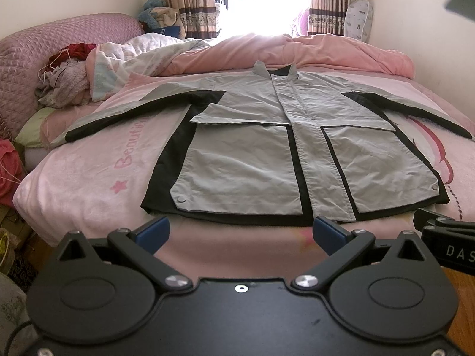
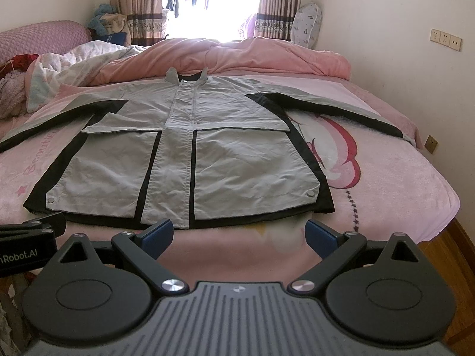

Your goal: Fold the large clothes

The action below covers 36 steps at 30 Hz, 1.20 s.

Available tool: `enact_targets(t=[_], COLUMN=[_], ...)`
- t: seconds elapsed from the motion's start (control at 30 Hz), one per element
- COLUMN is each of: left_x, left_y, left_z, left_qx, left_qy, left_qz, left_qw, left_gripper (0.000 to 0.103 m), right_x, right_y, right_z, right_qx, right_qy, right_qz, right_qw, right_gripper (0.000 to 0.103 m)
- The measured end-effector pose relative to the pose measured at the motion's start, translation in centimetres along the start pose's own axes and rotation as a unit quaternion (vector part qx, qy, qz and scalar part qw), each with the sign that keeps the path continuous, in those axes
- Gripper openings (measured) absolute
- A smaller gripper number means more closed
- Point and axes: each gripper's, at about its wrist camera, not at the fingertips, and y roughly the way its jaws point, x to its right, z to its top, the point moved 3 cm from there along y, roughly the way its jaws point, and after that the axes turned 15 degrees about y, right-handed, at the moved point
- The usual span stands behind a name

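The jacket (image 1: 267,148) is spread flat, sleeves out, ahead of both tongs for folding; left gripper (image 1: 241,231) and right gripper (image 2: 239,233) are held released, nothing grasped.

A pink bed (image 1: 89,184) fills the room, its sheet printed with a star (image 1: 120,185) and lettering. A rumpled pink quilt (image 2: 252,56) lies along its far side below striped curtains (image 2: 139,6). A quilted headboard (image 1: 53,38) stands at the left, with a clothes heap (image 1: 65,80) beside it. Wall sockets (image 2: 445,39) sit on the right.
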Motion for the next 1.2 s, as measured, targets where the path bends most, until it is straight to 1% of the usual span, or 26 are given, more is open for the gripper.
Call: enact_targets(t=[0.23,0.53,0.67,0.77,0.87,1.0,1.07,1.13,1.2], left_x=[-0.2,-0.4,-1.1,-2.1,-3.8,-7.7,-10.2,-13.2,-16.4], left_y=[0.3,1.5,2.5,3.3,4.8,8.6,10.4,12.0,13.8], left_z=[0.1,0.5,1.1,1.7,2.5,4.1,5.1,5.9,6.6], left_qx=[-0.004,-0.015,-0.015,0.0,0.008,0.002,0.0,0.004,0.0], left_qy=[-0.002,-0.006,-0.008,-0.02,-0.04,-0.096,-0.117,-0.133,-0.151], left_qz=[-0.001,-0.003,-0.006,-0.021,-0.047,-0.086,-0.081,-0.057,-0.03], left_qw=[1.0,0.9999,0.9998,0.9996,0.998,0.9917,0.9898,0.9895,0.988], left_gripper=[0.103,0.103,0.103,0.103,0.103,0.103,0.103,0.103,0.103], right_x=[0.0,-0.6,-0.8,-0.9,-0.9,-1.3,-1.7,-2.3,-2.8], right_y=[0.1,1.5,2.4,3.5,5.1,7.4,8.6,10.2,11.9], right_z=[-0.1,0.5,1.7,3.3,5.5,8.9,10.7,12.6,14.3], right_qx=[-0.003,-0.016,-0.013,-0.001,0.013,0.041,0.058,0.065,0.062], right_qy=[-0.001,-0.005,-0.001,0.004,0.015,0.02,0.019,0.021,0.028], right_qz=[0.0,-0.003,-0.002,-0.005,-0.005,-0.005,-0.002,0.007,0.013], right_qw=[1.0,1.0,1.0,1.0,1.0,0.999,0.998,0.998,0.998], right_gripper=[0.103,0.103,0.103,0.103,0.103,0.103,0.103,0.103,0.103])
